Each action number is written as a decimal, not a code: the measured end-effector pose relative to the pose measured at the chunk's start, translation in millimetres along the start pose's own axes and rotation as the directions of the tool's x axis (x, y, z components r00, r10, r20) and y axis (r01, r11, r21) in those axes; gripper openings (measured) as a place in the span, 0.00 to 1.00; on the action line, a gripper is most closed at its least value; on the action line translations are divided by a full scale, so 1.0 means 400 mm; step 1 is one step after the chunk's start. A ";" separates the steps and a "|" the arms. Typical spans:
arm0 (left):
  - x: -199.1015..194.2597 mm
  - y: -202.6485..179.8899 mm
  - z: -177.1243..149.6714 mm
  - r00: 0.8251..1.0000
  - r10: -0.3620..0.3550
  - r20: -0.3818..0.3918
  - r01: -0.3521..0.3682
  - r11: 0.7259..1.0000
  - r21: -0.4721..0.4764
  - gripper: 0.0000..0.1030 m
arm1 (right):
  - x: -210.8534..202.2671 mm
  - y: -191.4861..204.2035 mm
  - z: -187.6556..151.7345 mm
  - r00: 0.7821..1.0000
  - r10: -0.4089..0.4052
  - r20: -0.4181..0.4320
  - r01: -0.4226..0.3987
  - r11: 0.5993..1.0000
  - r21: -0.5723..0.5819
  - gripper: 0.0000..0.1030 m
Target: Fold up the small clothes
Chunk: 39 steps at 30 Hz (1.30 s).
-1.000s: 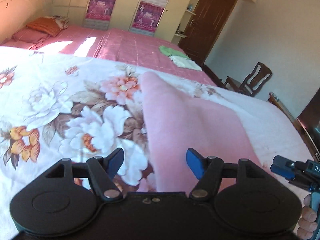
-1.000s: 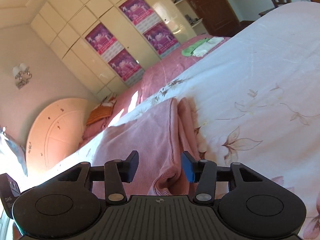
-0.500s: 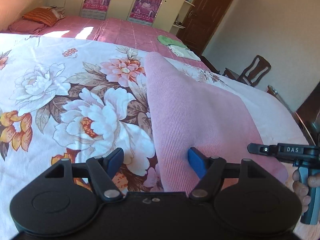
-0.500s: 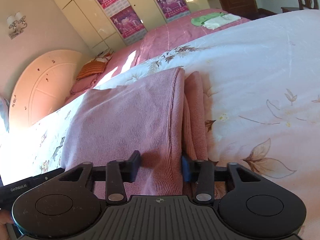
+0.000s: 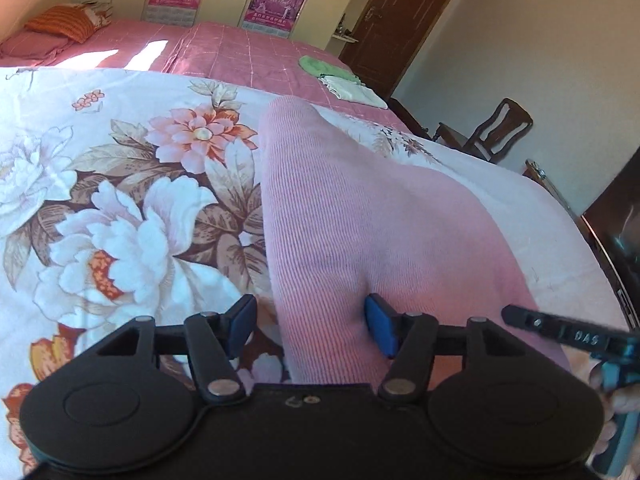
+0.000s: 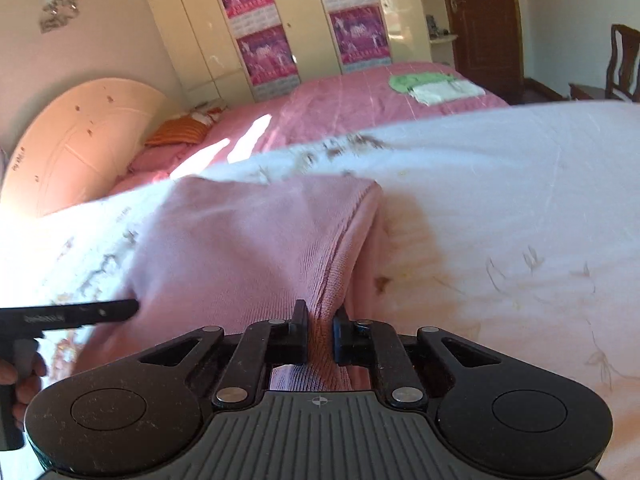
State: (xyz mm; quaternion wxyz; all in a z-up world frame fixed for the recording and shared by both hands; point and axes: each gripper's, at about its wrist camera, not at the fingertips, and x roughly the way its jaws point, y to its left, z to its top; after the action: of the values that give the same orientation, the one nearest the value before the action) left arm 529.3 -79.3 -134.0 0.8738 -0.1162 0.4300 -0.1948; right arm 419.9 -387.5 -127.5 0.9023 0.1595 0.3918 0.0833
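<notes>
Both grippers are now sitting lower and closer to the pink knit garment (image 5: 360, 232) than a second ago, and the right gripper (image 6: 320, 334) has rolled level, so the room in its view is no longer tilting. Its jaws have just been closing and are now pinching a raised fold of the garment's near edge, with the ribbed cloth bunching up between the two pads. The left gripper (image 5: 310, 326) has also just been narrowing its jaws a little, but they are standing apart: the garment's near left edge is lying between them, the right blue pad is touching the cloth and pressing a small dent into it, and the left pad is hanging clear over the floral bedspread (image 5: 120, 200). The garment is lying folded lengthwise on this bedspread, stretching from the near edge away toward the far side, with a second folded layer showing along its right side in the right wrist view. Beyond the bedspread, a pink quilt (image 5: 240, 52) is carrying a green cloth (image 5: 320, 66) and a white cloth (image 5: 352, 90) near its far right corner, while an orange pillow (image 5: 66, 22) is resting at the far left. A wooden chair (image 5: 492, 132) is standing to the right, near a brown door (image 5: 404, 20).
</notes>
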 end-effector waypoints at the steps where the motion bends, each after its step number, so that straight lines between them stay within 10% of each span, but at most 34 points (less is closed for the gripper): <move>1: 0.003 -0.007 0.009 1.000 0.006 -0.006 -0.005 1.000 0.007 0.57 | 0.000 -0.010 0.003 1.000 0.014 0.010 -0.015 0.999 0.035 0.10; 10: -0.031 0.038 0.085 0.996 0.028 0.084 -0.030 0.999 0.023 0.54 | -0.077 -0.003 0.071 0.983 -0.025 0.182 0.020 0.999 0.026 0.22; 20: 0.047 0.021 0.112 0.994 0.112 0.012 -0.112 0.981 0.159 0.67 | 0.088 0.008 0.100 0.992 -0.117 0.040 0.119 0.991 -0.059 0.31; 28: -0.105 0.013 -0.050 0.999 0.013 0.029 -0.018 0.986 0.166 0.61 | -0.087 0.075 -0.011 0.998 -0.005 0.060 0.016 0.980 -0.197 0.28; 33: -0.133 0.023 -0.129 0.999 0.014 0.033 -0.017 0.995 0.102 0.65 | -0.073 0.054 -0.092 0.991 -0.136 -0.012 0.129 0.960 -0.249 0.27; 39: -0.167 -0.031 -0.212 0.997 0.080 0.018 -0.081 0.960 0.268 0.65 | -0.145 0.051 -0.089 0.992 -0.114 0.044 0.120 0.979 -0.164 0.29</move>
State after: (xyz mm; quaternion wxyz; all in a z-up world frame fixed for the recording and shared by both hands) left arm 421.6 -64.1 -133.4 0.8902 0.0200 0.4012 -0.2152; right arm 354.1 -376.5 -103.7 0.9224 0.0614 0.3767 0.0597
